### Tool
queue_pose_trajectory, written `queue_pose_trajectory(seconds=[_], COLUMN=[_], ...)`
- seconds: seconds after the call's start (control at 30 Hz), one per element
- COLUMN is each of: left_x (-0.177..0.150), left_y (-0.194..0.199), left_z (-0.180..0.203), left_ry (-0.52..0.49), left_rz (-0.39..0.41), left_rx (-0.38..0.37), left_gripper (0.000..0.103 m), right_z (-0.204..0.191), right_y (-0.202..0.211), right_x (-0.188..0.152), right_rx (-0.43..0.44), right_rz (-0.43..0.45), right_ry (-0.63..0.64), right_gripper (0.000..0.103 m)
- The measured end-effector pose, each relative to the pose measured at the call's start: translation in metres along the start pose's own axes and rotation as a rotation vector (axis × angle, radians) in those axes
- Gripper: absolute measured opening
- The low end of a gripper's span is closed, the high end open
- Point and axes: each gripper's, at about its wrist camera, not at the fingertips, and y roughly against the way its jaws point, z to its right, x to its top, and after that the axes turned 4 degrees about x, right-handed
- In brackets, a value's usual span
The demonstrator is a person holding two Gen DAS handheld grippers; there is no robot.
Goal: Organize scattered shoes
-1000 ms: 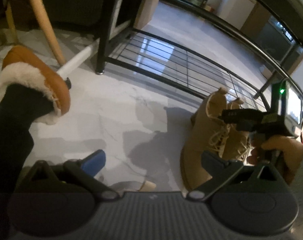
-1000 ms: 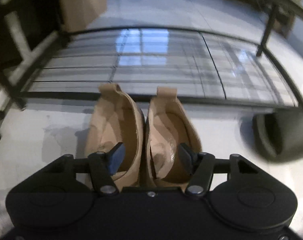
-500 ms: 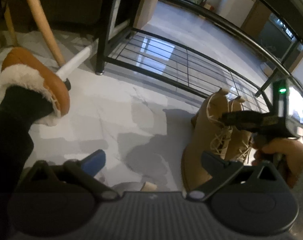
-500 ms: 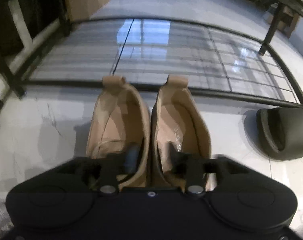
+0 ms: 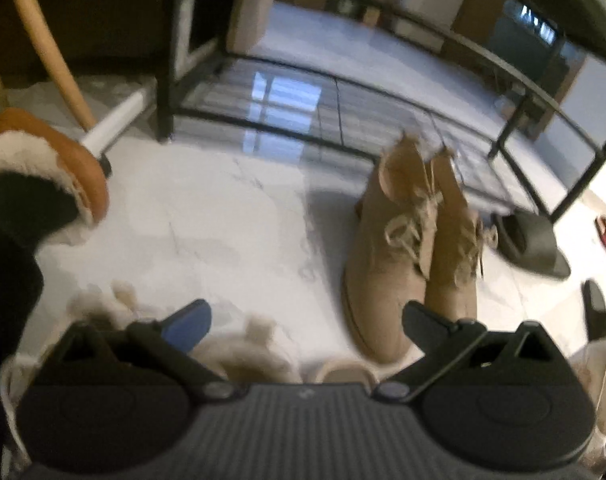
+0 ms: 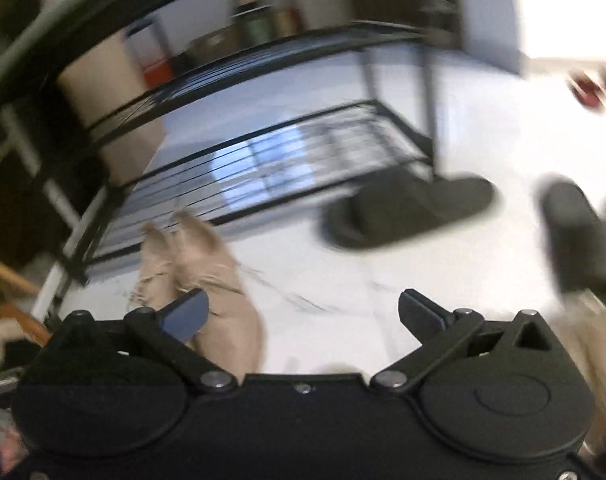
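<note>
- Right gripper [image 6: 303,316]: jaws opening wide, empty, only bare floor between them; the tan boots [image 6: 207,280] stand paired beside its left finger, heels just short of the rack's bottom shelf [image 6: 287,160].
- Left gripper [image 5: 307,326] spread, grasping nothing.
- Next pick, likely: dark slide [image 6: 407,208] ahead-right; approach low, clear of the rack leg [image 6: 431,120]; open floor beyond.

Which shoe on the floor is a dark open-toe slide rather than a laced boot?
The dark grey rubber slide, lying just right of the pair of tan suede lace-up boots near the black wire shoe rack: no laces, flat, open-ended.
</note>
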Motion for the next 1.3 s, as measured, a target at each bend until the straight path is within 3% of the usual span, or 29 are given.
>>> queue_pose_trajectory(seconds=[0.03, 0.17, 0.23, 0.3, 0.4, 0.5, 0.57, 0.67, 0.7, 0.8, 0.9, 0.97, 1.07, 1.17, 1.3], left_x=[-0.001, 0.004, 0.010, 0.018, 0.029, 0.039, 0.042, 0.041, 0.040, 0.024, -0.001, -0.034, -0.063, -0.086, -0.091], left_y=[0.000, 0.004, 0.002, -0.005, -0.020, -0.043, -0.055, -0.074, -0.080, -0.100, -0.112, -0.120, -0.133, -0.138, -0.142], left_z=[0.003, 0.075, 0.108, 0.144, 0.195, 0.271, 0.320, 0.391, 0.415, 0.502, 0.555, 0.591, 0.607, 0.613, 0.607], left_ry=[-0.009, -0.144, -0.178, -0.204, -0.262, -0.329, -0.379, -0.440, -0.462, -0.605, -0.888, -1.197, -1.424, -1.526, -1.511], left_rz=[-0.001, -0.019, -0.023, -0.029, -0.037, -0.057, -0.095, -0.211, -0.246, -0.256, -0.152, 0.049, 0.130, 0.204, 0.247], left_rx=[-0.003, -0.042, -0.057, -0.078, -0.099, -0.130, -0.181, -0.276, -0.307, -0.386, -0.451, -0.450, -0.515, -0.538, -0.650], left_gripper=[0.102, 0.102, 0.102, 0.102, 0.102, 0.102, 0.102, 0.102, 0.102, 0.102, 0.102, 0.102, 0.102, 0.103, 0.103], right_z=[0.013, 0.086, 0.116, 0.142, 0.156, 0.165, 0.173, 0.187, 0.192, 0.210, 0.236, 0.248, 0.261, 0.272, 0.280], right_y=[0.007, 0.036, 0.043, 0.051, 0.061, 0.072, 0.084, 0.117, 0.123, 0.139, 0.143, 0.145, 0.142, 0.133, 0.122], right_x=[-0.002, -0.026, -0.038, -0.043, -0.044, -0.042, -0.040, -0.033, -0.033, -0.038, -0.050, -0.058, -0.067, -0.071, -0.072], right_rx=[0.003, 0.073, 0.144, 0.273, 0.364, 0.426, 0.487, 0.628, 0.638, 0.677, 0.744, 0.765, 0.787, 0.824, 0.847], right_rz=[0.012, 0.103, 0.148, 0.236, 0.302, 0.320, 0.340, 0.460, 0.482, 0.558, 0.613, 0.666, 0.695, 0.706, 0.712], right_ry=[-0.039, -0.336, -0.524, -0.658, -0.712, -0.738, -0.761, -0.793, -0.793, -0.849, -0.992, -1.047, -1.094, -1.142, -1.171], right_gripper=[0.103, 0.103, 0.103, 0.103, 0.103, 0.103, 0.103, 0.103, 0.103, 0.103, 0.103, 0.103, 0.103, 0.103, 0.103])
